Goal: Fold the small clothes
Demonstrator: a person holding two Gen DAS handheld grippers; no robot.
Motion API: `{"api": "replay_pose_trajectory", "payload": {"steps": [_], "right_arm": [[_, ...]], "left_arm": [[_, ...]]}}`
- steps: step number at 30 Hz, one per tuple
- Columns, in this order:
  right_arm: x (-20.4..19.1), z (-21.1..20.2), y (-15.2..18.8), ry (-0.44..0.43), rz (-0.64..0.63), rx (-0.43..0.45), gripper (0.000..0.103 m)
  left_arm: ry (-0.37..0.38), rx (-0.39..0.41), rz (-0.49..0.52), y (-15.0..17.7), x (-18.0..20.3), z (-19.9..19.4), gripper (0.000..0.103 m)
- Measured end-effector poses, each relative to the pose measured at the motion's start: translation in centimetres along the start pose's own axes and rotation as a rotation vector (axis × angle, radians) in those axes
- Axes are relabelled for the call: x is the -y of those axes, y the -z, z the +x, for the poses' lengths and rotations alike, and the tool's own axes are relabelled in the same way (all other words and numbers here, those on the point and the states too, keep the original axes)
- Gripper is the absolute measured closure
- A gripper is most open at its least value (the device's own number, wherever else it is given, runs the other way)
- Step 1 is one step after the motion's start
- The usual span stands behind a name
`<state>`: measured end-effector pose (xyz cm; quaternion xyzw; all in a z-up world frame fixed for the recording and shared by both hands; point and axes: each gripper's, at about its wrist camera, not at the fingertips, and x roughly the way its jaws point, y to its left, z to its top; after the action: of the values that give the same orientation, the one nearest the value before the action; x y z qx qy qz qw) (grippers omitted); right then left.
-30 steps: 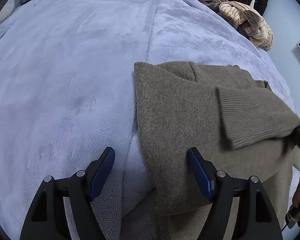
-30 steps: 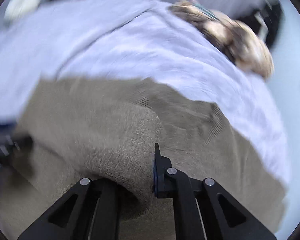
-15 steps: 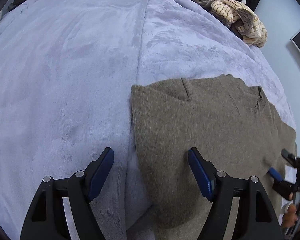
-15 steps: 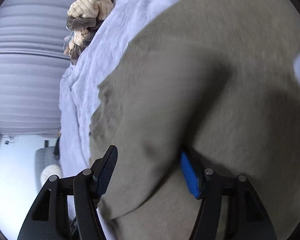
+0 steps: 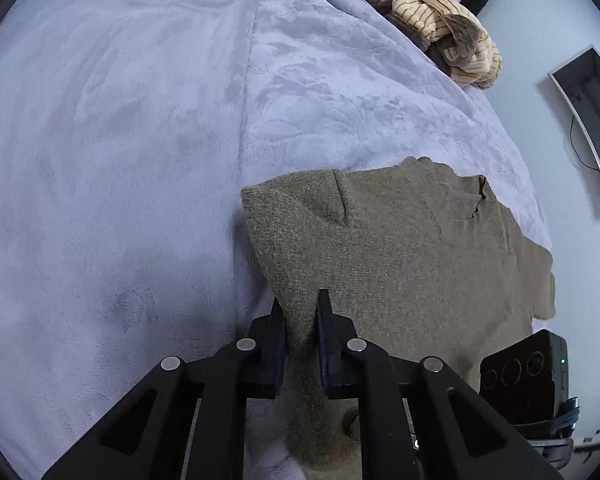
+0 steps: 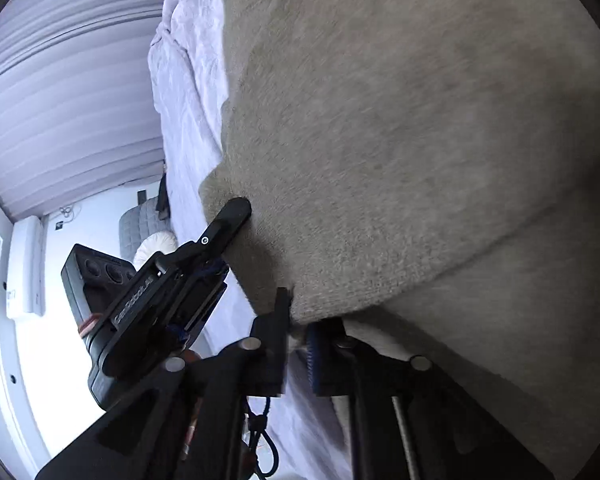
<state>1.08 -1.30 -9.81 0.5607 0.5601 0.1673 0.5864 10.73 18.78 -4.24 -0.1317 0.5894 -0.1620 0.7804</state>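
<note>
On the lilac fleece blanket, both the left gripper and right gripper, spread wide a moment ago, now pinch the olive knitted sweater's near edge, ready for folding.

Left gripper angled steeply down, jaws closing on knit fabric; right gripper rolled sideways, jaws clamped.

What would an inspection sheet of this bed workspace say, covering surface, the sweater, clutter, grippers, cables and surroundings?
Surface: lavender blanket, plush, spread over the bed.
Job's things: olive sweater, lying flat, collar at the far end.
Clutter: striped clothes pile at the far edge.
Grippers: left gripper closing on the sweater's edge; right gripper pinching another sweater edge.
Cables: black cord hanging from the wall screen.
Surroundings: pleated curtain.
</note>
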Motion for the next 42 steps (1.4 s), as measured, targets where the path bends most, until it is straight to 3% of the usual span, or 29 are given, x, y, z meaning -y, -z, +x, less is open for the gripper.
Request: {"api": "replay_pose_trajectory", "payload": {"steps": [3,7,11,14,15,16,18,22,26,27,28,32,37,40,42], "right_arm": [[-0.3,1.5,1.3,0.008,-0.040,-0.036,0.096],[1.5,3.8,1.6,0.082,-0.032,-0.069,0.097],[0.9,2.7,2.2,0.120,-0.097,-0.094,0.093],[-0.1,-0.3,2.4,0.144,-0.195,-0.114,0.061],[-0.3,-2.2,2.3,0.160,-0.229,-0.086,0.046],[-0.3,-4.8,1.9,0.190,-0.258,-0.033,0.042],[0.2,-9.6,0.7,0.247,-0.274,0.067,0.042],[2.7,-19.0,-3.3,0.352,-0.166,0.322,0.042],[4.8,-22.5,-6.2,0.349,-0.037,0.444,0.043],[5.0,-22.7,-6.7,0.360,-0.030,0.449,0.061],[5.0,-22.8,-7.0,0.390,-0.041,0.447,0.088],[4.0,-23.2,-7.0,0.555,-0.132,0.424,0.091],[5.7,-24.7,-5.8,0.595,-0.131,0.395,0.093],[5.3,-25.8,-5.0,0.604,-0.167,0.338,0.089],[3.6,-24.4,-5.2,0.621,-0.194,0.303,0.087]], "left_arm": [[-0.019,-0.026,0.013,0.1,-1.3,0.9,0.089],[0.023,-0.033,-0.033,0.4,-3.3,2.1,0.089],[0.032,-0.020,-0.042,0.6,-3.5,1.6,0.088],[-0.022,0.010,-0.028,0.7,-2.7,-0.4,0.088],[-0.035,0.026,-0.021,0.7,-2.5,-1.2,0.088],[-0.042,0.039,-0.015,0.9,-2.2,-2.0,0.088],[-0.049,0.059,-0.004,1.1,-1.6,-3.2,0.088],[-0.052,0.075,0.027,1.6,0.5,-3.8,0.088],[-0.087,0.043,0.025,2.9,2.9,-1.3,0.088],[-0.110,0.026,0.021,3.4,3.1,-0.5,0.088],[-0.145,0.009,0.017,3.8,3.2,0.4,0.088],[-0.195,0.032,0.015,4.7,3.5,1.0,0.088],[-0.254,0.013,0.000,4.8,4.1,0.6,0.088],[-0.303,-0.008,-0.003,5.2,5.3,0.3,0.088],[-0.317,-0.026,-0.004,5.6,6.3,0.2,0.088]]}}
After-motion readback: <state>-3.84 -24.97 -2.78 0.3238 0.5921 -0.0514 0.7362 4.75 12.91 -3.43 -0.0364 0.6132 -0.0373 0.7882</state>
